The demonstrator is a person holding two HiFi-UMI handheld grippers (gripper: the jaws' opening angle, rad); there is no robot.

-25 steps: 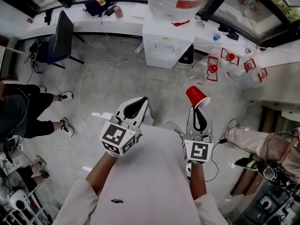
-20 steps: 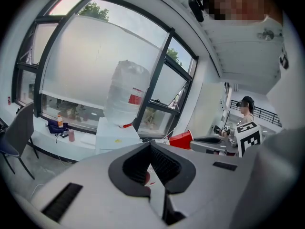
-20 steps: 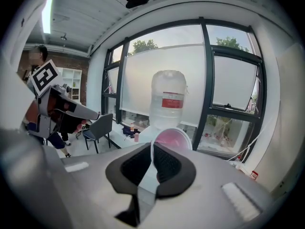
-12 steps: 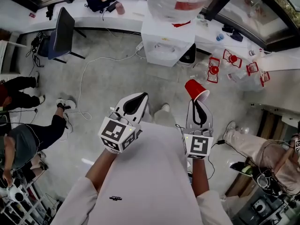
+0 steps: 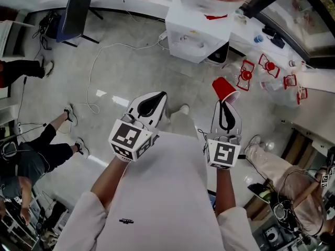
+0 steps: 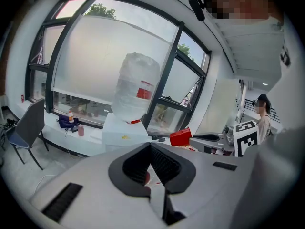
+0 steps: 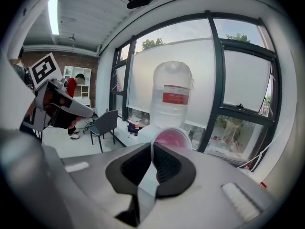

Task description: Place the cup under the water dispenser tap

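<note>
The right tongs (image 5: pixel 226 104) are nearly closed, pinching the red cup (image 5: pixel 225 88) by its wall at the rim. That leaves the cup jutting ahead on its side at 1 o'clock, mouth toward the hand. The water dispenser (image 5: pixel 196 33) stands at 12 o'clock, well apart, so this looks like the carry. The left tongs (image 5: pixel 158 96) are closed on nothing, apparently spare.

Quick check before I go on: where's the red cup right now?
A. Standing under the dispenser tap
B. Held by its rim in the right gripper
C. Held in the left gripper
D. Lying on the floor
B: the right gripper has its jaws closed on the rim of the red cup, which is in the air apart from the water dispenser; the left gripper is shut on nothing.
</note>
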